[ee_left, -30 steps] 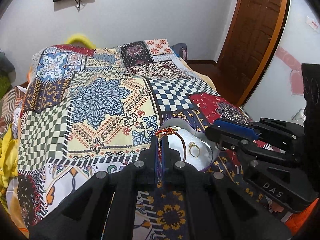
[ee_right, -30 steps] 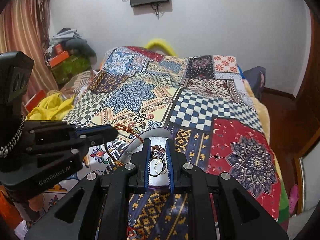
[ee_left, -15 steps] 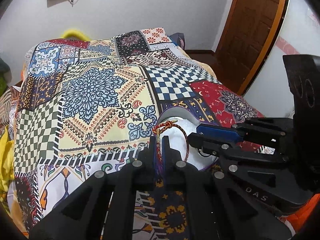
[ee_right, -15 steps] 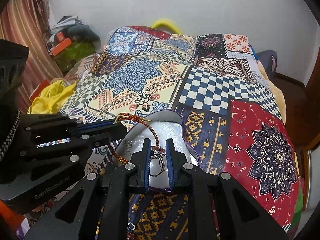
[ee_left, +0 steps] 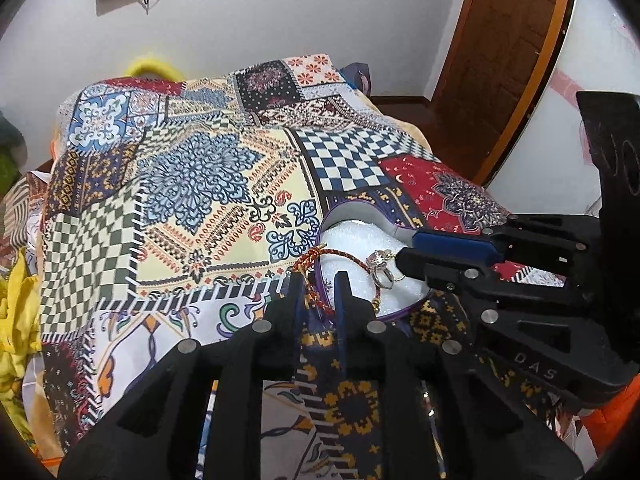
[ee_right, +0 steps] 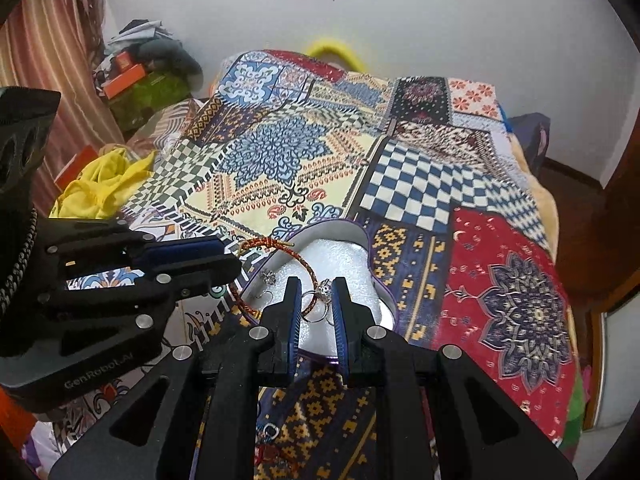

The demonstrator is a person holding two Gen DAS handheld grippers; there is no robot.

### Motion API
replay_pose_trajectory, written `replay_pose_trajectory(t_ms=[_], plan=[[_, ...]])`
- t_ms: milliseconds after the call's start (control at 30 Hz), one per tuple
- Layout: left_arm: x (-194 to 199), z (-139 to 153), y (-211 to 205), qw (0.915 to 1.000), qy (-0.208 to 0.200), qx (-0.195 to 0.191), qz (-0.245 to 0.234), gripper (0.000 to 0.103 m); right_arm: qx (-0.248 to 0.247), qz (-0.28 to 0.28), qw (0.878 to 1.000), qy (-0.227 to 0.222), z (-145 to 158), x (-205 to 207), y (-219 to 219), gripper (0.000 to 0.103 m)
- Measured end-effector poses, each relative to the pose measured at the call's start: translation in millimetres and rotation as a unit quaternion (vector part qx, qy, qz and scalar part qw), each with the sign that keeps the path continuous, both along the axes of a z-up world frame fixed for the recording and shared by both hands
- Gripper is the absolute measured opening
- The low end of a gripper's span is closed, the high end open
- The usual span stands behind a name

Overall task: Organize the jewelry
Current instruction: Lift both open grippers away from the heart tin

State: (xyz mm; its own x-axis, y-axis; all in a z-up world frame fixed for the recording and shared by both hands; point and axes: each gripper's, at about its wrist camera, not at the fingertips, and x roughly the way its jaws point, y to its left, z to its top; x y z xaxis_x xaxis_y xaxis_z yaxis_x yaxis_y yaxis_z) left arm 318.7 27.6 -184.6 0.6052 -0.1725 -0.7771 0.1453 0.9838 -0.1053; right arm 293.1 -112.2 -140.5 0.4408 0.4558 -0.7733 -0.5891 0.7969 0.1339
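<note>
A purple-rimmed jewelry box (ee_left: 348, 210) (ee_right: 362, 234) with white foam lining lies on the patchwork bedspread. My left gripper (ee_left: 318, 284) (ee_right: 224, 258) has its jaws parted; the red braided bracelet (ee_left: 310, 260) (ee_right: 276, 245) lies across the box's near rim between its fingers. My right gripper (ee_right: 314, 300) (ee_left: 404, 258) is over the box, shut on a silver ring with a stone cluster (ee_right: 323, 290) (ee_left: 380, 260). A small silver earring (ee_right: 269, 278) lies on the foam at the left.
The patchwork bedspread (ee_left: 224, 184) (ee_right: 400, 184) covers the bed. Yellow cloth (ee_right: 100, 184) and clutter (ee_right: 144, 76) sit at the left. A wooden door (ee_left: 504, 64) stands at the right. Small jewelry pieces (ee_right: 270, 430) lie on the spread near me.
My left gripper's jaws have opened and the bracelet now rests over the box rim. My right gripper has come lower over the box, still holding the ring.
</note>
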Motion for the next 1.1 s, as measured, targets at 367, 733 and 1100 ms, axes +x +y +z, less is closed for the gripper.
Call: replay_pose_trajectory(t_ms=[367, 733, 1100], plan=[[-35, 43, 0, 0.9991, -0.042, 0.0, 0.004, 0.025, 0.003, -0.032, 0.998, -0.052, 41, -29, -20, 0.021], [-74, 50, -12, 0.9988, -0.047, 0.01, -0.013, 0.031, 0.009, -0.06, 0.995, -0.077, 51, -61, -39, 0.035], [-83, 9, -26, 0.9984, 0.0, 0.037, -0.043, 0.033, -0.009, -0.065, 0.997, -0.049, 23, -80, -51, 0.035]])
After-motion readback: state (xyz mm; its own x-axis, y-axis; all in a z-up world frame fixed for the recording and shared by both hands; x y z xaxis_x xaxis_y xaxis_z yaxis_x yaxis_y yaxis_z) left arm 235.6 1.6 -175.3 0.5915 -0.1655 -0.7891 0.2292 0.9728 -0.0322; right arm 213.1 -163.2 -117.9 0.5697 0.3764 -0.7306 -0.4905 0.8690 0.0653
